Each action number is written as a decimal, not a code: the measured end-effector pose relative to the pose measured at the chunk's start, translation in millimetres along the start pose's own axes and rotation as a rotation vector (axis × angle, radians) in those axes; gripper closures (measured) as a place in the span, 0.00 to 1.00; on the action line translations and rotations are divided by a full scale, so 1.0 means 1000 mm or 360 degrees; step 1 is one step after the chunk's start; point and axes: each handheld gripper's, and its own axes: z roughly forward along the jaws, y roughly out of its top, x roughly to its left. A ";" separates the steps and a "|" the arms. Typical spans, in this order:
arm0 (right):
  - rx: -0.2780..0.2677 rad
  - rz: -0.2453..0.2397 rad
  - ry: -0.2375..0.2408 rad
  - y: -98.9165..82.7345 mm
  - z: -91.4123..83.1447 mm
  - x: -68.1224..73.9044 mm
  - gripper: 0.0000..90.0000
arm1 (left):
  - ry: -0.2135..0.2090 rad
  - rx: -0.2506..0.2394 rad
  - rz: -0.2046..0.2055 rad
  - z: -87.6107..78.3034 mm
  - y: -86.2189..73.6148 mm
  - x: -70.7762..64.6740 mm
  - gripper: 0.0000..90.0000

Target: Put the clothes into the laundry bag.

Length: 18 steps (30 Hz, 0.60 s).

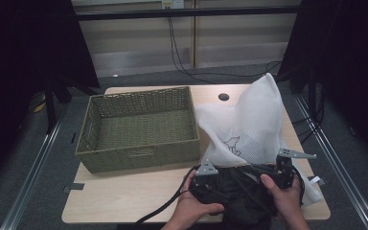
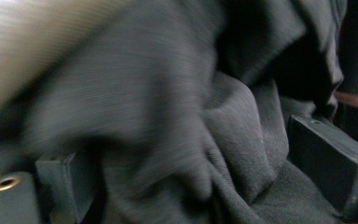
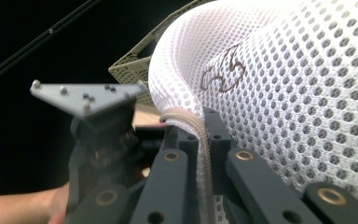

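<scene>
White mesh bag [image 1: 249, 124] with brown emblem, zipper edge clenched in right tool [image 3: 204, 140], left tool [image 2: 205, 186] released around dark garment [image 2: 177, 121].

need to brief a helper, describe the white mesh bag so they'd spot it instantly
On the pale wooden table, look right of the olive woven rectangular basket. The white mesh laundry bag rises there to a peak above a dark grey garment. It alone is white netting, with a small dark outline logo.

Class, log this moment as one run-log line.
right gripper: shut on mesh bag edge | left gripper: open around dark garment | basket: empty
</scene>
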 end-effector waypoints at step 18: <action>-0.0048 -0.0154 0.0012 0.006 -0.022 0.024 0.99 | 0.0322 -0.0436 -0.0309 0.006 0.019 0.000 0.76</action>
